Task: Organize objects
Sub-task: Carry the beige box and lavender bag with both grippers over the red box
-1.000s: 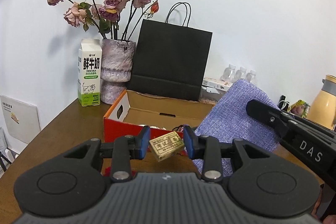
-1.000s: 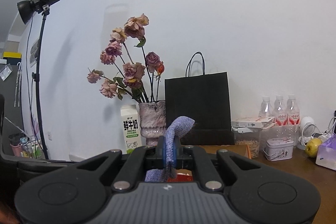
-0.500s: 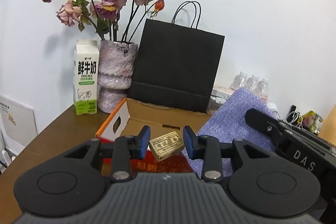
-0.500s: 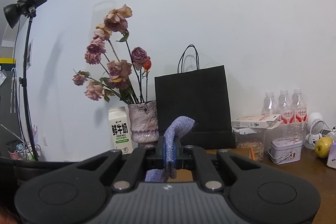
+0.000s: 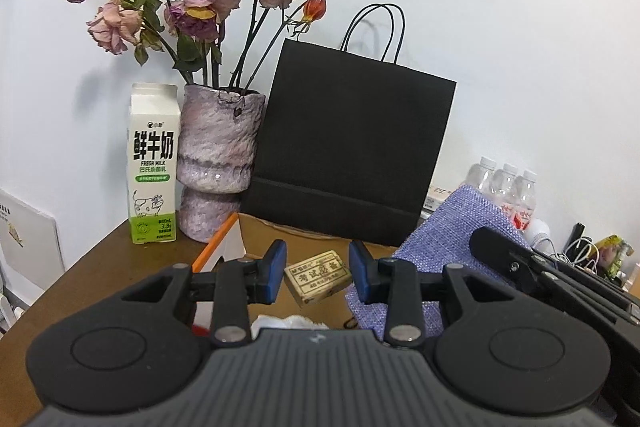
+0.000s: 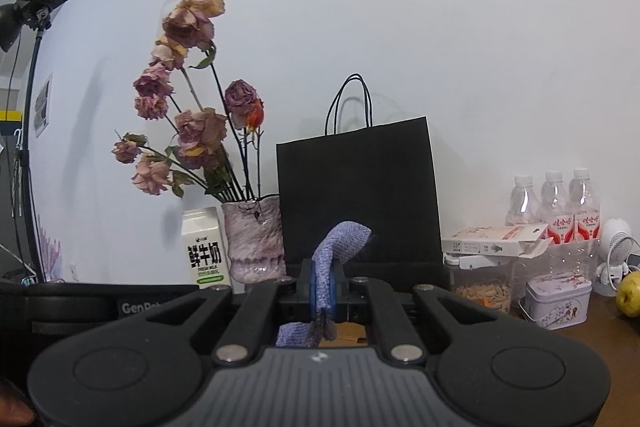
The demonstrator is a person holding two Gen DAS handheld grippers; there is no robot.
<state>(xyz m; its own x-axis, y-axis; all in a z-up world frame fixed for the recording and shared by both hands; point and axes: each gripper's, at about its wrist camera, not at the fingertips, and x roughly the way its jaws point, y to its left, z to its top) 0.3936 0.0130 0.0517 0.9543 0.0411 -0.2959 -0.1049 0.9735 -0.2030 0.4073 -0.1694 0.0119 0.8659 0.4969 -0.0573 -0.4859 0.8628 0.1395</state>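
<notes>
My left gripper (image 5: 318, 277) is shut on a small tan eraser (image 5: 319, 277) with printed characters, held tilted between the blue pads above an open cardboard box (image 5: 256, 235) with orange-red sides. My right gripper (image 6: 324, 287) is shut on a purple woven cloth (image 6: 340, 241); the cloth also shows in the left wrist view (image 5: 452, 231) at the right, hanging over the box's right part. The right gripper's black body (image 5: 560, 275) sits beside my left gripper.
Behind the box stand a black paper bag (image 5: 352, 155), a purple vase of dried roses (image 5: 220, 163) and a milk carton (image 5: 154, 163). To the right are water bottles (image 6: 556, 203), a clear jar (image 6: 484, 279), a small tin (image 6: 558, 301) and a yellow apple (image 6: 629, 293). The table is brown wood (image 5: 72, 283).
My left gripper has risen and moved forward over the box with the eraser. The right gripper has shifted slightly with the cloth still pinched.
</notes>
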